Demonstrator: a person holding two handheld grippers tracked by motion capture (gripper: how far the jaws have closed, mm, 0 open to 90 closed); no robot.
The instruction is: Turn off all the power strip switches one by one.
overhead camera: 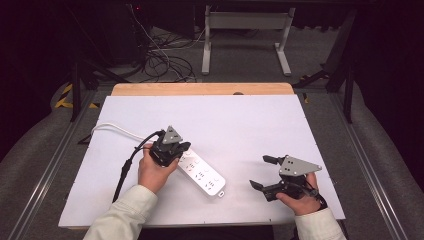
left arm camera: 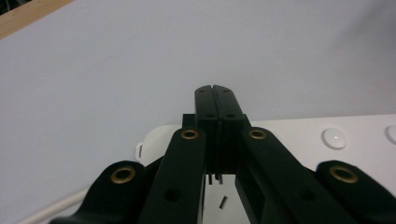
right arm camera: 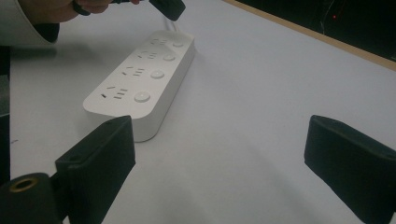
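white table, dark room, one power strip

from my remote seat i see a dim room: grey floor, black curtains at the sides, a tangle of cables (overhead camera: 167, 62) and a white frame stand (overhead camera: 246, 30) beyond the table. the table (overhead camera: 250, 120) is a white sheet with a strip of wood along its far edge. on it, left of centre and near me, lies the white power strip (overhead camera: 202, 176), set at a slant, its cord (overhead camera: 112, 128) running off to the left. my left tool (overhead camera: 181, 150) sits over the strip's cord end, jaws clenched together with nothing between them. my right tool (overhead camera: 261, 172) rests near the table's right front, well apart from the strip, jaws released wide and empty.
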